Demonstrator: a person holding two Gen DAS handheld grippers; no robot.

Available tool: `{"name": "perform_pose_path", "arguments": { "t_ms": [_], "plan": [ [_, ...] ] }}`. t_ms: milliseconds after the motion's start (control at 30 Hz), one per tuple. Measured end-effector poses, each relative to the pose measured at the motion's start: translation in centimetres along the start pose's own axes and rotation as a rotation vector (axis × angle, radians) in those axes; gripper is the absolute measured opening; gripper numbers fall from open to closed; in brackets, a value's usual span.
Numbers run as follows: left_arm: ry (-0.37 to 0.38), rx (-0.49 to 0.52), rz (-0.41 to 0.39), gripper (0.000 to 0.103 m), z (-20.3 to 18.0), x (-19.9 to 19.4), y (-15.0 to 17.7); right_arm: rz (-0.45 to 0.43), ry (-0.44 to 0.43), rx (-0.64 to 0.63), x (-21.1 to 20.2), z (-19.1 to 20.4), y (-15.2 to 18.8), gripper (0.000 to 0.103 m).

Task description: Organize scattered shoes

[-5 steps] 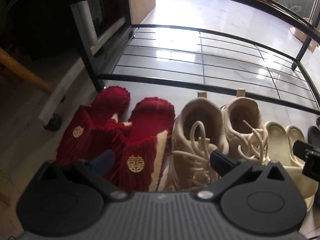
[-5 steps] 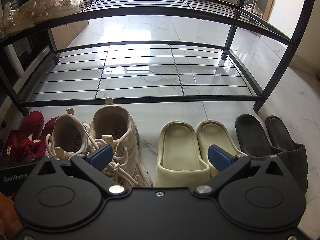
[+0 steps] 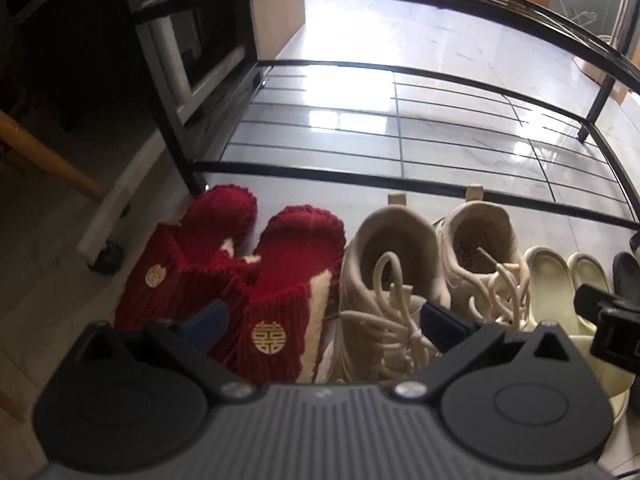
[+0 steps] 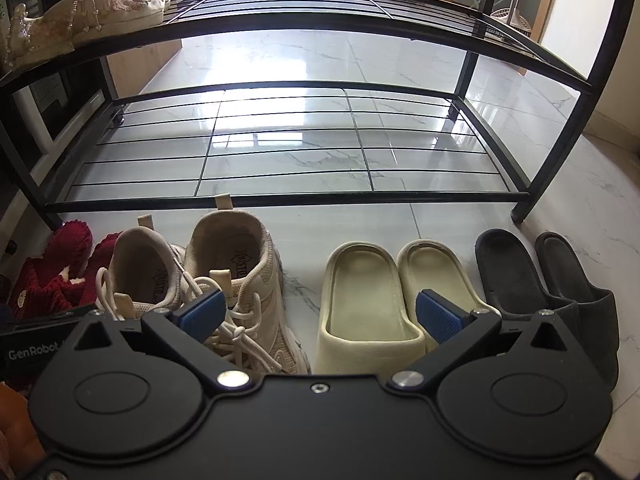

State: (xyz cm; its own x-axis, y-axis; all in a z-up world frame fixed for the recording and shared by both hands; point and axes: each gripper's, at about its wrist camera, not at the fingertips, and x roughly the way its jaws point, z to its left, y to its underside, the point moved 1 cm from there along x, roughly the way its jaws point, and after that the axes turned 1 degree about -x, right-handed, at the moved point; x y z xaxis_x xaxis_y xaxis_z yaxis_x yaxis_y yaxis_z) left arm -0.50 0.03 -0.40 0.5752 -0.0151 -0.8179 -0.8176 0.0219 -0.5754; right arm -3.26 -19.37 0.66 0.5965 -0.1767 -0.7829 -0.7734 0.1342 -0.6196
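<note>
Four pairs are lined up on the floor [image 4: 360,224] by the rack [image 4: 320,196]: red slippers [image 3: 276,276], sneakers [image 4: 236,276], cream slides [image 4: 360,300], black slides [image 4: 560,280]. Both grippers, left [image 3: 324,320] and right [image 4: 320,316], are held with jaws spread, empty; pairs are best kept together.

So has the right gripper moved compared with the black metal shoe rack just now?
Yes. The right gripper has tilted up slightly: the rack's lower front bar sits lower in view.

"GenRobot" stands on the left gripper [image 4: 36,354]; red slippers [image 3: 272,336] bear 囍.
</note>
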Motion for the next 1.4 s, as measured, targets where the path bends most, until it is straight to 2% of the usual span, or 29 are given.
{"name": "perform_pose_path", "arguments": {
  "t_ms": [100,700,1400],
  "plan": [
    [-0.002,0.028,-0.037,0.102,0.0,-0.5,0.3,0.004,0.005,-0.002,0.0,0.2,0.1,0.103],
    [-0.036,0.0,0.012,0.102,-0.3,-0.1,-0.5,0.01,-0.009,0.012,0.0,-0.3,-0.1,0.103],
    [-0.069,-0.006,0.005,0.102,-0.4,0.1,-0.7,0.009,-0.017,0.016,0.0,-0.2,0.1,0.103]
  ]
}}
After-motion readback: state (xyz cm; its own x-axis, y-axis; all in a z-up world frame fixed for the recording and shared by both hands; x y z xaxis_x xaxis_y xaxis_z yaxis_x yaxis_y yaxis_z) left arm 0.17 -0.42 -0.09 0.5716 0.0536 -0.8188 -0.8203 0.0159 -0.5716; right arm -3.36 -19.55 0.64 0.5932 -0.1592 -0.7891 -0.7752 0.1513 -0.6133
